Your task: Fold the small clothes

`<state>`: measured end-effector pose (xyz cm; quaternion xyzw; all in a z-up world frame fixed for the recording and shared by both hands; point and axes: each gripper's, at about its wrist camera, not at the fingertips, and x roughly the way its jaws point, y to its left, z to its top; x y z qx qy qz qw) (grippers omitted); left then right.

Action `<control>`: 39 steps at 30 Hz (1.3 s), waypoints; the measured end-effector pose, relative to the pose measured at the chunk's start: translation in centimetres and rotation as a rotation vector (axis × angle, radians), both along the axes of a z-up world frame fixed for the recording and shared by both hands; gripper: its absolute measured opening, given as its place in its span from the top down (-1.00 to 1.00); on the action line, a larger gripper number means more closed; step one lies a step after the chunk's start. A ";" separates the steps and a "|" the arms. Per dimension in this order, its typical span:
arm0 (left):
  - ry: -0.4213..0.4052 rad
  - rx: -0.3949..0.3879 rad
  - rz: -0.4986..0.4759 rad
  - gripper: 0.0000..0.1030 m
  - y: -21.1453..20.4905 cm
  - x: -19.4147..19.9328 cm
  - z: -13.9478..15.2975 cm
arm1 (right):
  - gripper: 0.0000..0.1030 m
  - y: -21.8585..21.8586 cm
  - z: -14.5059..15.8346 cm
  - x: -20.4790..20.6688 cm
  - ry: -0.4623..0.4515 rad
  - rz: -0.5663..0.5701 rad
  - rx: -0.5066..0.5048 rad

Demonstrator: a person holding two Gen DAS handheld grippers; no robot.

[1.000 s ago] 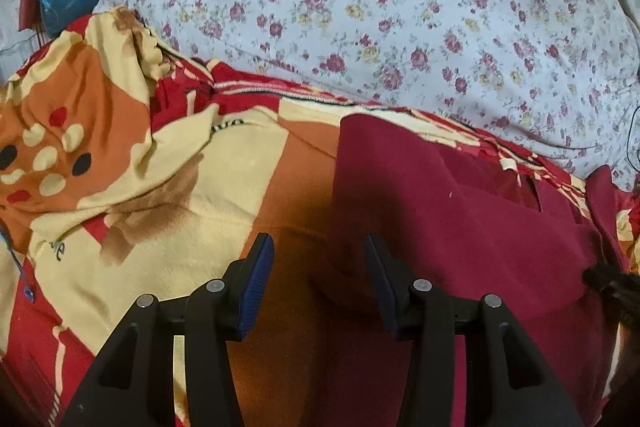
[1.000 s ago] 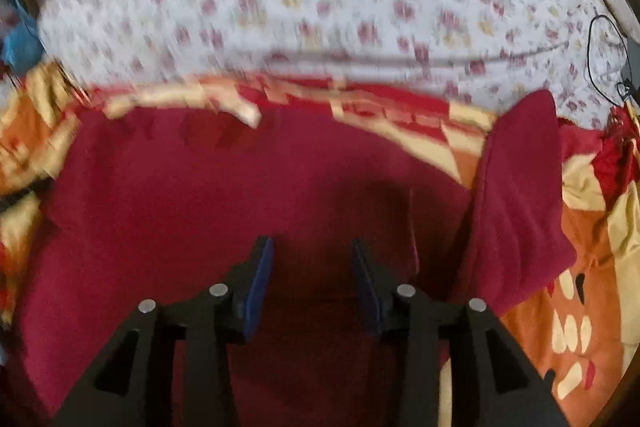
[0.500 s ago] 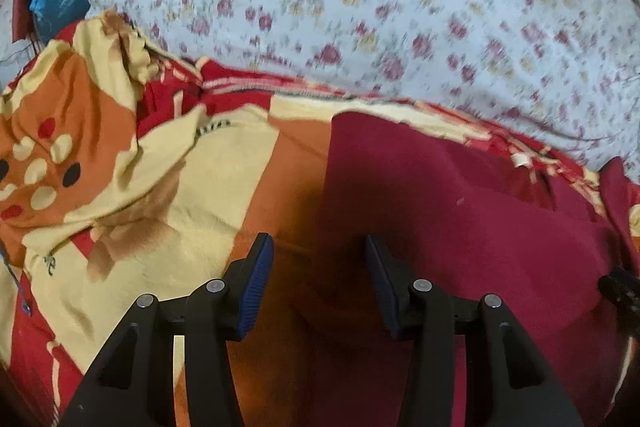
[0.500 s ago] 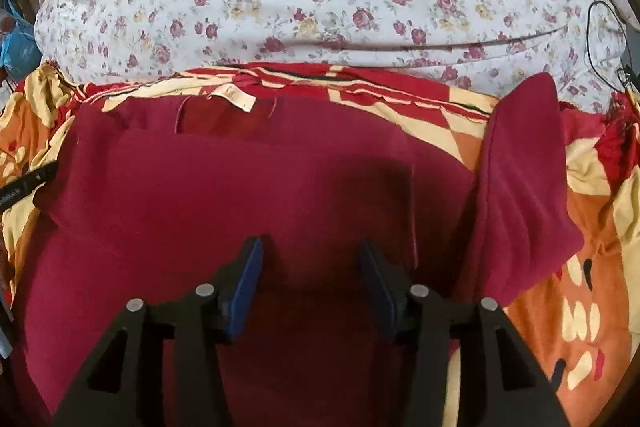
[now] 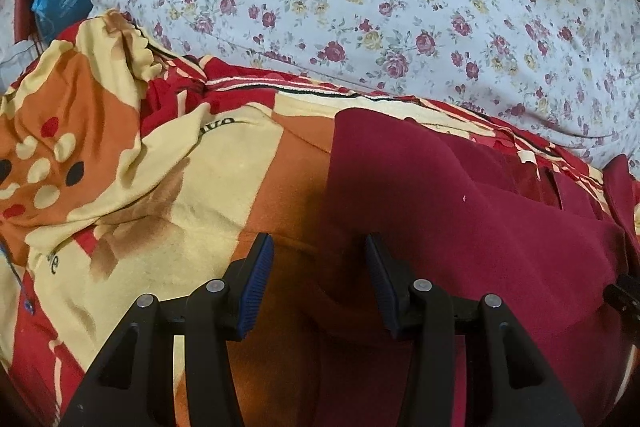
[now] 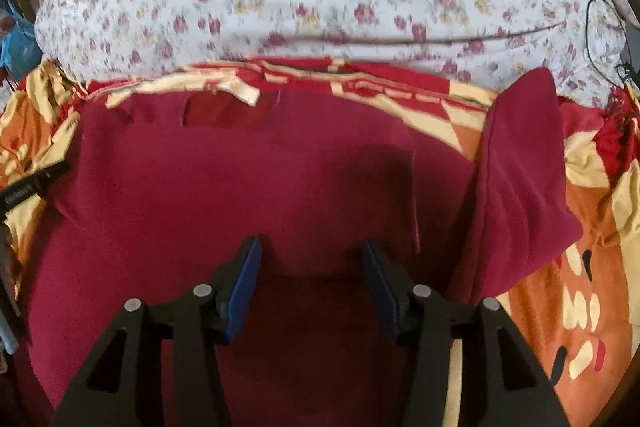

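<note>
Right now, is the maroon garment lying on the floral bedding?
No, the maroon garment lies on the red, orange and cream blanket.

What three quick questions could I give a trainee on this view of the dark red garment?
1. True or false: the dark red garment lies on a patterned blanket.
2. Which sleeve shows in the right wrist view: A) one sticking up at the picture's right, B) one tucked under the left tongs?
3. Fill in: behind the blanket lies a ___-printed cover.

Key: 1 true. 2 A, the sleeve. 3 floral. Neither the left tongs nor the right tongs pinch any cloth.
</note>
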<state>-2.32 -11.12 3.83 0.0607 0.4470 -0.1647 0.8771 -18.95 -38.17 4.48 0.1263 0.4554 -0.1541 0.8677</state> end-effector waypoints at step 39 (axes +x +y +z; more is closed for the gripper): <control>-0.019 -0.078 -0.082 0.29 -0.6 -3.9 1.9 | -0.22 -4.9 3.4 -9.8 -0.144 -0.134 0.104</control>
